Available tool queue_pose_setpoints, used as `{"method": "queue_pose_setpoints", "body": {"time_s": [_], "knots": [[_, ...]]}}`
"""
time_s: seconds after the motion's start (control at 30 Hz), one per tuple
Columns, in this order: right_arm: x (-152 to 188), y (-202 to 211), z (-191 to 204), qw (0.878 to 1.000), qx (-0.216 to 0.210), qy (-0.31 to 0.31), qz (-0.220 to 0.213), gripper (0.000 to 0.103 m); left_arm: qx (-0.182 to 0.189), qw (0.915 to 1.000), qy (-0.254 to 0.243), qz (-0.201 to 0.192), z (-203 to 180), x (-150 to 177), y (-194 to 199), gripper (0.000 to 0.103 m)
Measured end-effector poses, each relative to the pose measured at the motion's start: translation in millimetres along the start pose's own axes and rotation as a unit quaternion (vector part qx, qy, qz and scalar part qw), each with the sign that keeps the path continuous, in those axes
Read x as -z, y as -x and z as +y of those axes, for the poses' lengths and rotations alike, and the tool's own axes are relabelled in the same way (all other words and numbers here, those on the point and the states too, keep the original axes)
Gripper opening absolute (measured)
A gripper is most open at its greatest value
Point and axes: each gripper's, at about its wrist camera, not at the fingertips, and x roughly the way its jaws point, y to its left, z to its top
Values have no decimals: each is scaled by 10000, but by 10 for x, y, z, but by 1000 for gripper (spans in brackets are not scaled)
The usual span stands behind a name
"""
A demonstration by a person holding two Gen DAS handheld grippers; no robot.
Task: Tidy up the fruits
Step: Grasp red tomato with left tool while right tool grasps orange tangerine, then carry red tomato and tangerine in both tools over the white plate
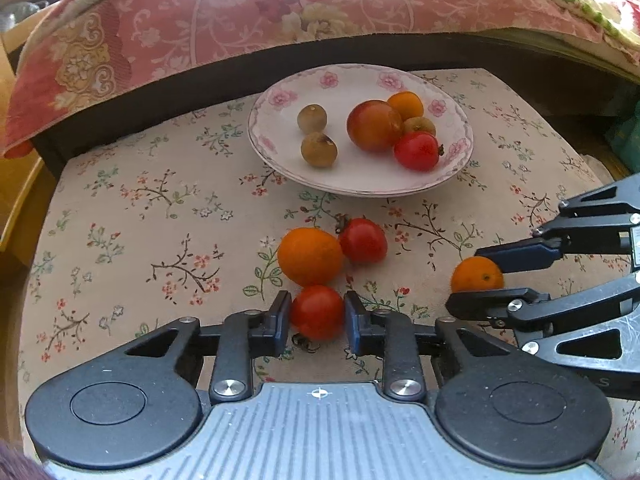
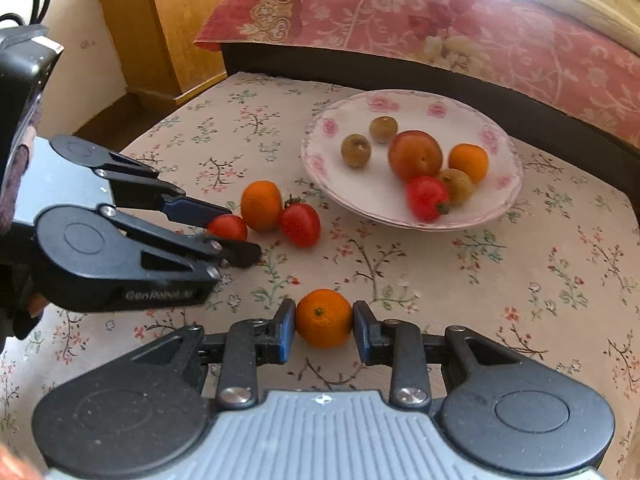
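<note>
The left gripper [image 2: 236, 236], marked "GenRobot.ai", squeezes a red tomato [image 1: 317, 312]; the right gripper [image 2: 324, 320] squeezes an orange [image 2: 324, 318].

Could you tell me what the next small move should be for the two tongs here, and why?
Probably lift both and carry them to the plate. The left tongs are shut on a tomato and the right tongs on a small orange. Both fruits seem to sit low on the cloth, and the plate already holds six fruits.
</note>
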Motion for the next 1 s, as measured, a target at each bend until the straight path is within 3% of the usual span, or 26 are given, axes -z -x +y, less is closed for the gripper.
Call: {"method": "queue_pose_setpoints", "body": {"time_s": [0.53,1.0], "knots": [[388,339,45,9996,177,81,196,34,175,9997,-93,164,-474,464,359,37],[496,408,34,9997,117,7,200,35,135,9997,-214,68,-519,505,379,49]]}}
